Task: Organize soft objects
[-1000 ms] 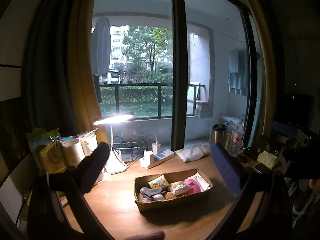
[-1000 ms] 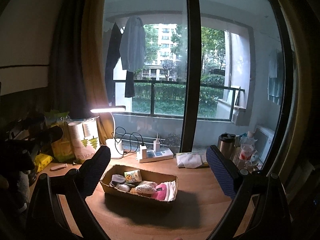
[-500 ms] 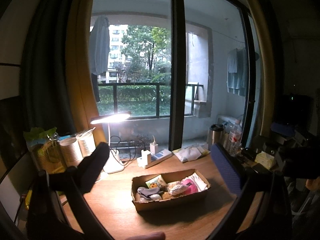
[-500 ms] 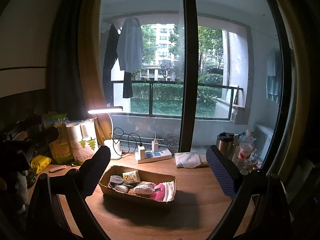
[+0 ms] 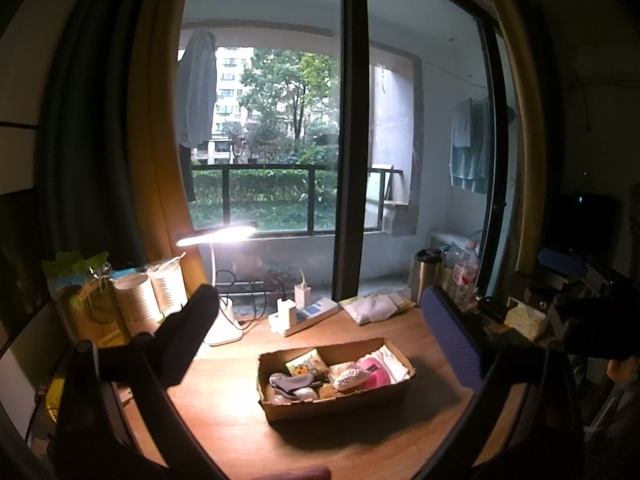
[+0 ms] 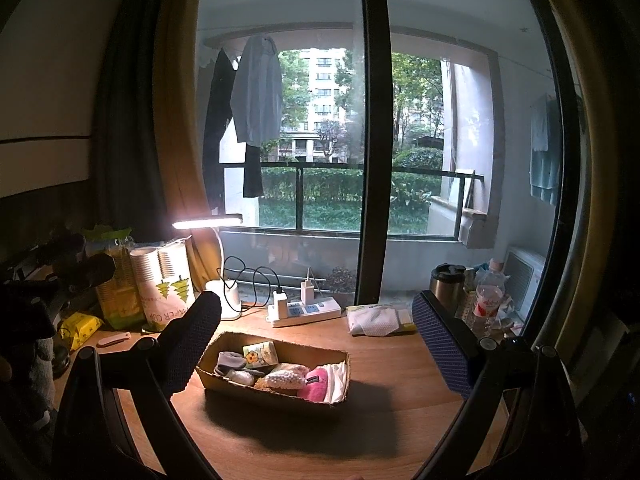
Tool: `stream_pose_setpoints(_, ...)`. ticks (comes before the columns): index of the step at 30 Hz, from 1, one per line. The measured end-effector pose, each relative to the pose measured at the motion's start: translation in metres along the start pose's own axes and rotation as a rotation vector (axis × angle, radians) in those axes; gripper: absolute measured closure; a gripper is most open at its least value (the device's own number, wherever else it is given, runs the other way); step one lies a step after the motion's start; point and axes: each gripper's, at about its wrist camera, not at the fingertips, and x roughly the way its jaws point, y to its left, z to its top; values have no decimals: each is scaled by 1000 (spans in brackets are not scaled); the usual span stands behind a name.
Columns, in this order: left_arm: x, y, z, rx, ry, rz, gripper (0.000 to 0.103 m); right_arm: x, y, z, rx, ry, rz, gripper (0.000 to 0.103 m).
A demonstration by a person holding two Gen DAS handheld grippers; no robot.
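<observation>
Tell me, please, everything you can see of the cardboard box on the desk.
The cardboard box is a shallow, open-topped tray of plain brown card with slightly ragged edges. It sits flat on the wooden desk, lit by the desk lamp and casting a shadow toward the cameras. Inside lie soft items: grey socks, a pink plush piece, a white knitted piece and folded white cloth. Neither gripper touches it.
</observation>
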Motion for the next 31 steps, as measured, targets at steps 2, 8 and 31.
stream_pose_setpoints(2,-1,-1,0,8,-4,3,1,2,-1,-1,2,5,-2,5)
stream_pose_setpoints(8,-1,-3,-1,10,-9,7,1,2,-1,-3,3,10,-5,5)
stream_pose_setpoints(31,0,-4,0,-3,1,-21,1,5,-2,-5,-2,18,-11,5)
